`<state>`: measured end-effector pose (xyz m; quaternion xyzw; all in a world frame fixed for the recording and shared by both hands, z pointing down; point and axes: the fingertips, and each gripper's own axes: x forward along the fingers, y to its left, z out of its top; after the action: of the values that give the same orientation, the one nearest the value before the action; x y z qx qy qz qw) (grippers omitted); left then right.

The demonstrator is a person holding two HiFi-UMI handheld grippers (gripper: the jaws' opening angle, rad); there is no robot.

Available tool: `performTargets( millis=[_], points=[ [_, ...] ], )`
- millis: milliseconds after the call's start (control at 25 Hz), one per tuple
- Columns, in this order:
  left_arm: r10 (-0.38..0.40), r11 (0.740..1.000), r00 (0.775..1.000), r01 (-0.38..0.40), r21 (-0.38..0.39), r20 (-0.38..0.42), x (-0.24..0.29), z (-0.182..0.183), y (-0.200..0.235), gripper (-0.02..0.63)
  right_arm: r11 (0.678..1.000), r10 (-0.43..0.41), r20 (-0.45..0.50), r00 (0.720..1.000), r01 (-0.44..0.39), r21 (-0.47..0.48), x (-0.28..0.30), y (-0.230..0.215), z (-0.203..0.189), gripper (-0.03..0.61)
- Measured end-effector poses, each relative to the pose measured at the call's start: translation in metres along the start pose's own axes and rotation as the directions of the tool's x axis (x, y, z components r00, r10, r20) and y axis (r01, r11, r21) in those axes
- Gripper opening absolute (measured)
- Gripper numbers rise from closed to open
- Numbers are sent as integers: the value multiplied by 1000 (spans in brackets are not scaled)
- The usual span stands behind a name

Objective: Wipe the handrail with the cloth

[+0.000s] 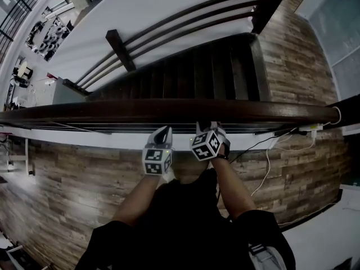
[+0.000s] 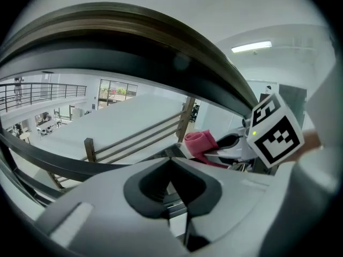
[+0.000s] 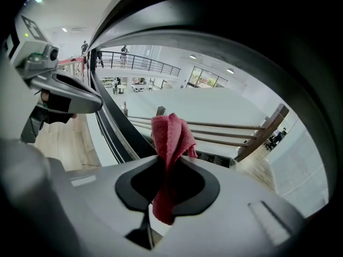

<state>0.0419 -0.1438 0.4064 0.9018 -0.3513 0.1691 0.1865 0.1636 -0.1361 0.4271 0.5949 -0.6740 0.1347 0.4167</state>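
Observation:
A dark wooden handrail (image 1: 112, 111) crosses the head view from side to side. Both grippers sit just below it, close together. My right gripper (image 1: 209, 127) is shut on a red-pink cloth (image 3: 170, 138), which sticks up from between the jaws in the right gripper view. There the handrail (image 3: 225, 52) arcs close overhead. My left gripper (image 1: 163, 131) is shut with nothing in it. In the left gripper view its jaws (image 2: 172, 162) meet under the handrail (image 2: 134, 36), and the cloth (image 2: 200, 142) shows to the right in the other gripper.
Beyond the handrail a dark staircase (image 1: 197, 66) drops away, flanked by a lower railing (image 1: 180, 24) with a post (image 1: 121, 49). A white cable (image 1: 268, 167) and a power strip (image 1: 315, 127) lie on the wood-plank floor (image 1: 67, 196) at the right.

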Motion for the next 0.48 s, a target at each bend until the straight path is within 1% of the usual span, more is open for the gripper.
performTargets(
  millis=[160, 280, 400, 480],
  points=[
    [19, 1000, 1000, -19, -3, 4, -12, -2, 20, 0, 1000, 2, 4, 1000, -2, 1, 5, 11, 10, 43],
    [38, 999, 999, -38, -14, -3, -20, -6, 34, 0, 1000, 22, 12, 1000, -22, -12, 9, 25, 23, 43],
    [71, 997, 997, -71, -32, -9, -26, -10, 46, 0, 997, 63, 28, 998, -61, -41, 12, 45, 34, 43],
    [100, 994, 995, -101, -48, -5, -29, -11, 53, 0, 992, 103, 40, 994, -99, -82, 12, 60, 41, 43]
  ],
)
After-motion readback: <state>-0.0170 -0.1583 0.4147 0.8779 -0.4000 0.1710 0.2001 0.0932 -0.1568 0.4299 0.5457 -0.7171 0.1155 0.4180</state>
